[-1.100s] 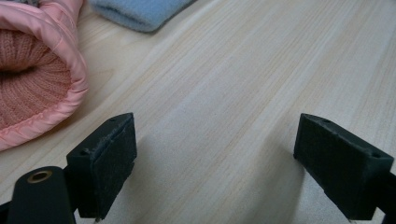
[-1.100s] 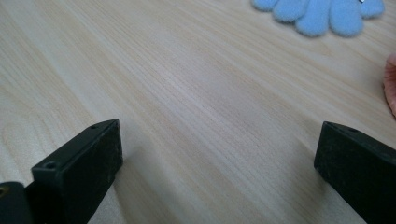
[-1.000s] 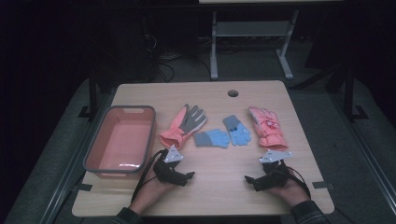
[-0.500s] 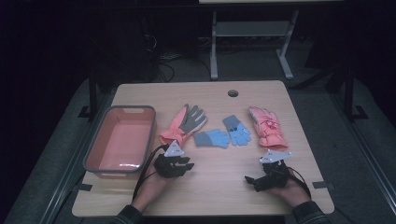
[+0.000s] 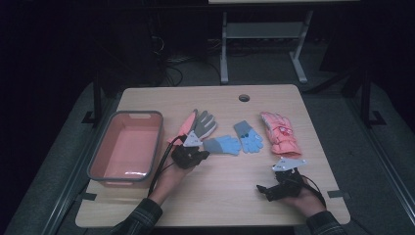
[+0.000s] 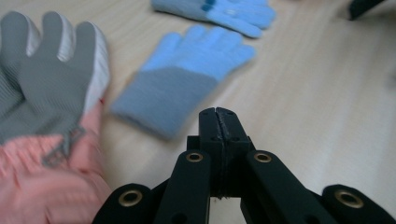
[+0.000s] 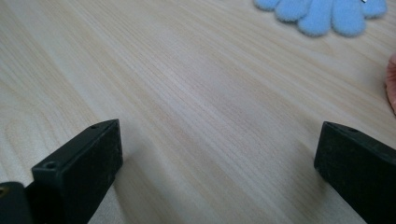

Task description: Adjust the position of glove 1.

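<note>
My left hand-held gripper point(image 6: 218, 122), jaws clenched empty, nears the grey-cuffed blue glove point(image 6: 187, 81) beside the tub point(image 5: 98, 164); it likely must open next, while my right point(image 5: 274, 188) rests released.

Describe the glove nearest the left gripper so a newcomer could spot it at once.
Start at the pink tub on the table's left side. Just right of it lies a ski glove, beside the shut left gripper. Unlike the two blue knit gloves and the all-pink glove farther right, it has a grey palm.
</note>
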A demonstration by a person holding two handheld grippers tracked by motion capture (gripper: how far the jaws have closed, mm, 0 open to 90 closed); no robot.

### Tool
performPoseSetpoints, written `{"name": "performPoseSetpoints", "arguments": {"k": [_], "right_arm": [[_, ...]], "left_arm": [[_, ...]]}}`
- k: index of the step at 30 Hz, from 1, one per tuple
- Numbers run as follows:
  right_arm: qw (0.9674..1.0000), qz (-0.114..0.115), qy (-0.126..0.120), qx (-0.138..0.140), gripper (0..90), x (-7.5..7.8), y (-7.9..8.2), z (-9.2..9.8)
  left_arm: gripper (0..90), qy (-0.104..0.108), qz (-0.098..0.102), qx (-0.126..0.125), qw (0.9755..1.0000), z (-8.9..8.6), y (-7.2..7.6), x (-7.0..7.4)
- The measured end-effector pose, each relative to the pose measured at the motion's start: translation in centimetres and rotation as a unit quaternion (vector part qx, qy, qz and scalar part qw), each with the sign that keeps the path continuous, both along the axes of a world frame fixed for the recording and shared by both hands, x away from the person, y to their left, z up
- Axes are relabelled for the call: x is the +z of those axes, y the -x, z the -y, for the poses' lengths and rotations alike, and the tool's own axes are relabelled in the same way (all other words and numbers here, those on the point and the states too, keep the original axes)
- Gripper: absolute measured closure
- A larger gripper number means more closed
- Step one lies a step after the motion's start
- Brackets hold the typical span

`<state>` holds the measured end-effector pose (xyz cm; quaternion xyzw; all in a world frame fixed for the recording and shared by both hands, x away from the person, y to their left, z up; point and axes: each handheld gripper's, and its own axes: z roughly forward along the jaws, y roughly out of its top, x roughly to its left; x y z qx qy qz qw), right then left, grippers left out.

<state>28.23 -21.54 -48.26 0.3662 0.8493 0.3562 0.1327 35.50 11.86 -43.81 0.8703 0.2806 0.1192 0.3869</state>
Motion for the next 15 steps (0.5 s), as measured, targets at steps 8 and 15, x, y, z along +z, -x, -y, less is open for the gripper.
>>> {"name": "performPoseSetpoints", "arguments": {"k": [8,15], "right_arm": [[1.0,0.0,0.0,0.0,0.5,0.0,0.0,0.0],[1.0,0.001,0.0,0.001,0.5,0.0,0.0,0.0]], "left_arm": [[89.5,-0.009,0.007,0.017,0.9998,1.4,-2.9,-0.3],[89.4,-0.044,0.006,0.034,0.9984,2.3,-3.9,-1.4]]}}
